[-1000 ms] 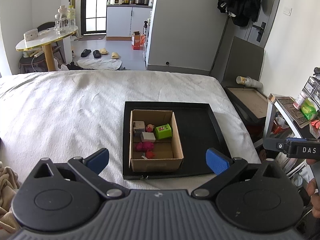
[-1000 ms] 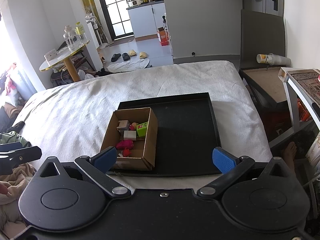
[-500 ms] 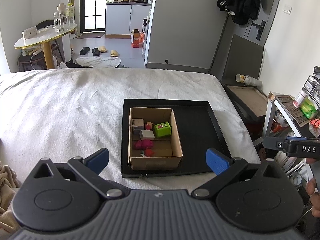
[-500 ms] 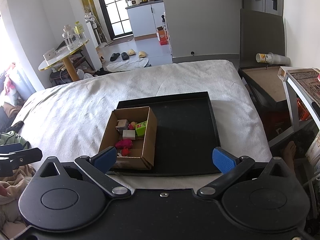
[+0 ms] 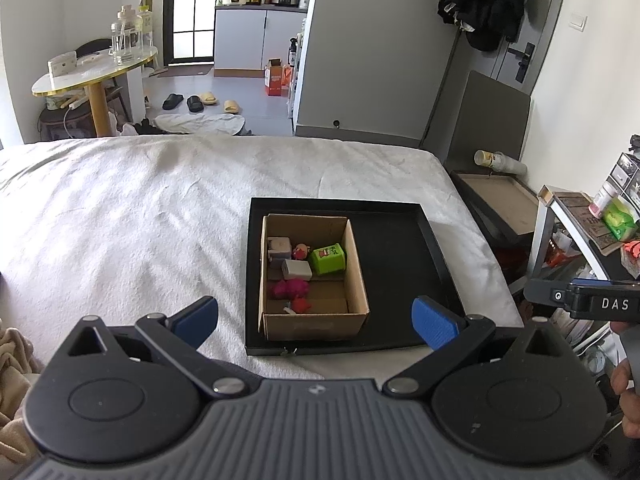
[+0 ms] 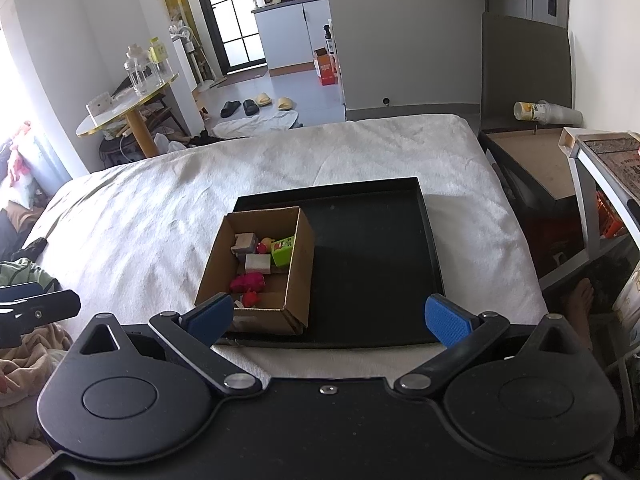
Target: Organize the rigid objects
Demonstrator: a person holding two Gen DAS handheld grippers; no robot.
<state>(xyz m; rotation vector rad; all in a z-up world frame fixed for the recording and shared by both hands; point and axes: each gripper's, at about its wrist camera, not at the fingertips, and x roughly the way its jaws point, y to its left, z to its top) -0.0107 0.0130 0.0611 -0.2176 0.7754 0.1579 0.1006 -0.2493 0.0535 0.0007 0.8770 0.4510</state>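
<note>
An open cardboard box [image 5: 356,276] stands in the left half of a black tray [image 5: 400,256] on a white bed. In the box lie a green block [image 5: 329,258], a grey block [image 5: 297,269], a magenta toy [image 5: 291,288], a small red toy [image 5: 301,305] and other small pieces. My left gripper [image 5: 316,318] is open and empty, held back from the tray's near edge. My right gripper [image 6: 329,318] is open and empty, also short of the tray [image 6: 372,264], with the box [image 6: 298,276] ahead to its left.
The white bed cover [image 5: 132,216] spreads left of the tray. A beige cloth [image 5: 12,364] lies at the near left. A shelf with packets [image 5: 592,224] and a low brown table [image 5: 504,204] stand right of the bed. A round table [image 5: 92,68] stands far left.
Both grippers have drawn back and risen slightly, so the tray and box look a little farther away. Both stay open and empty.
</note>
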